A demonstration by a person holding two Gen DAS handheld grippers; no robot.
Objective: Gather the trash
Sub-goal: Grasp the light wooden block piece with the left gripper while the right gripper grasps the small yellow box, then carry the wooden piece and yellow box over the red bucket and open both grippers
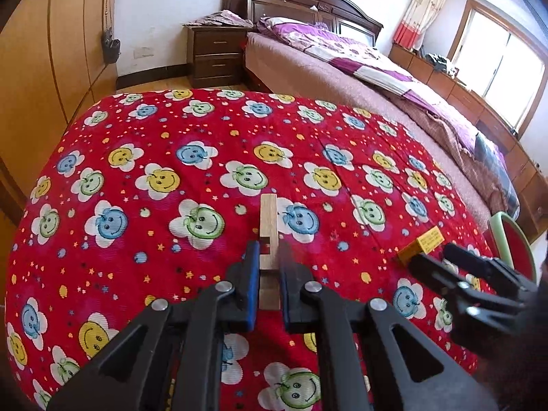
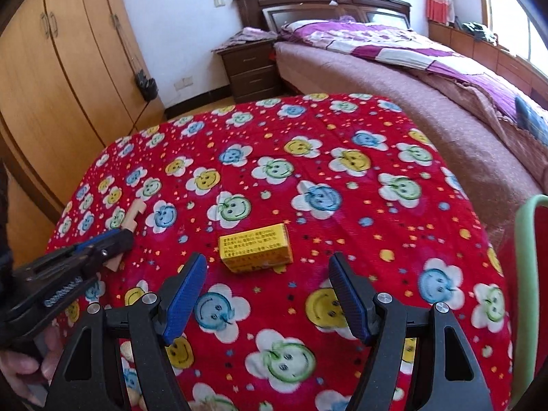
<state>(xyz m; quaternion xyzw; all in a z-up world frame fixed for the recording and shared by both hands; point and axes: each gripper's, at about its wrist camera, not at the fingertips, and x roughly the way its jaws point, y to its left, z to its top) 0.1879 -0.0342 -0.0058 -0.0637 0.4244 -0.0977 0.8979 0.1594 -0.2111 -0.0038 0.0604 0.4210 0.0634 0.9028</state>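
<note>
Table covered with a red quilted cloth [image 1: 154, 157] printed with smiling flower faces in blue, yellow and green. Bedroom setting: a bed with a purple-and-white patterned duvet [image 1: 359, 54] runs along the table's right edge, a dark wooden nightstand [image 1: 215, 56] stands beyond the far edge, and a light wooden wardrobe [image 2: 61, 78] stands off the left edge.

Left gripper [image 1: 266, 274], black frame with blue pads: fingers drawn together and clamped on a pale wooden notched block [image 1: 268, 226]. The block is long and narrow, pointing away from the camera toward the far edge, with a square notch cut in it just ahead of the pads. From the right wrist view the same block [image 2: 132, 217] sits near the table's left edge, held low over the cloth; whether it touches the cloth I cannot tell.

Right gripper [image 2: 267, 267]: fingers stand wide apart, nothing between the pads. Just ahead of them lies a small yellow cardboard box with printed text [image 2: 256, 246], flat on the cloth, toward the near edge of the table and about mid-width. Pads are not in contact with it.

A green-framed chair back with a red panel [image 2: 529, 274] stands at the near right corner. A person's hand [image 2: 24, 370] grips the left gripper's handle at the lower left.
</note>
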